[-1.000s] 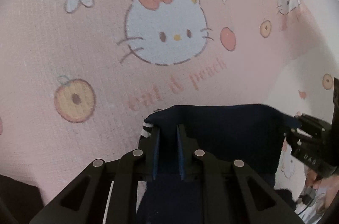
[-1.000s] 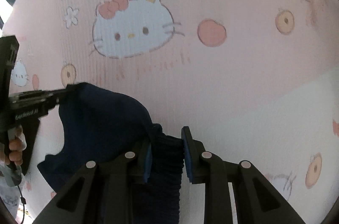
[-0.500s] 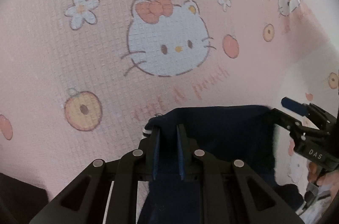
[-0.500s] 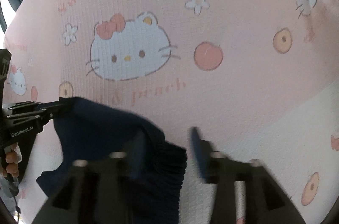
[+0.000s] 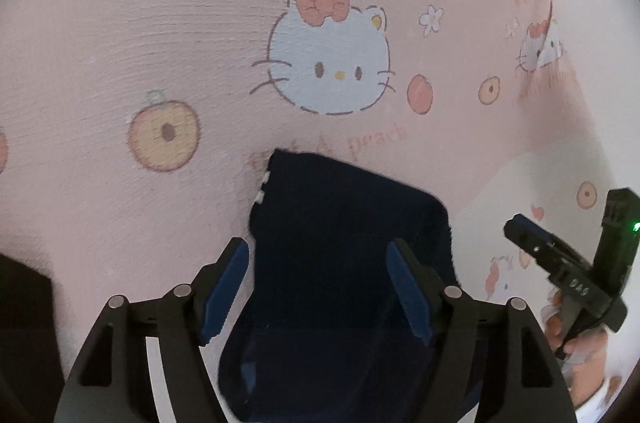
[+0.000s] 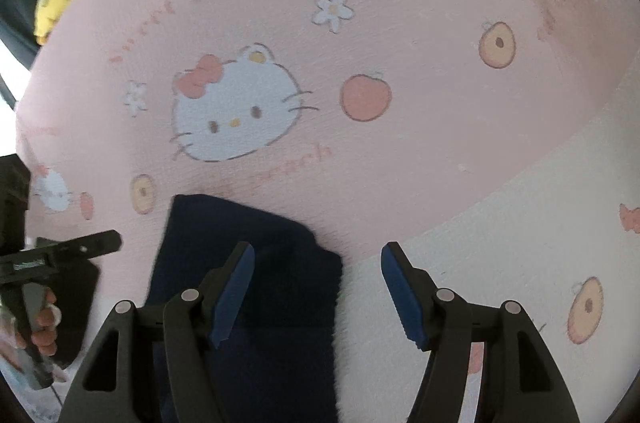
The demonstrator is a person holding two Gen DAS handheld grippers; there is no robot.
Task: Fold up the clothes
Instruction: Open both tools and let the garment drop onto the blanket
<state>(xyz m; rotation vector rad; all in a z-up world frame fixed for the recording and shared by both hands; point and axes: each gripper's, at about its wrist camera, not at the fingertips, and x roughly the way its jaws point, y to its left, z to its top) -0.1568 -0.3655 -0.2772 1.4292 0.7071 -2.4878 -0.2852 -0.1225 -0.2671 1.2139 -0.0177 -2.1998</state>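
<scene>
While spread wide — left gripper point(image 5: 318, 281) over navy garment point(image 5: 344, 263).

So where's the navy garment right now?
The navy garment lies on the pink cat-print sheet, just below the big cat face, under the open left gripper and beside the open right gripper.

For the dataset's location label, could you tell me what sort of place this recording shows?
Most likely a bedroom at home: the work surface looks like a bed, covered with a pink cartoon-cat sheet, a navy garment lies on it for folding, and a yellow plush toy sits at the far edge.
</scene>
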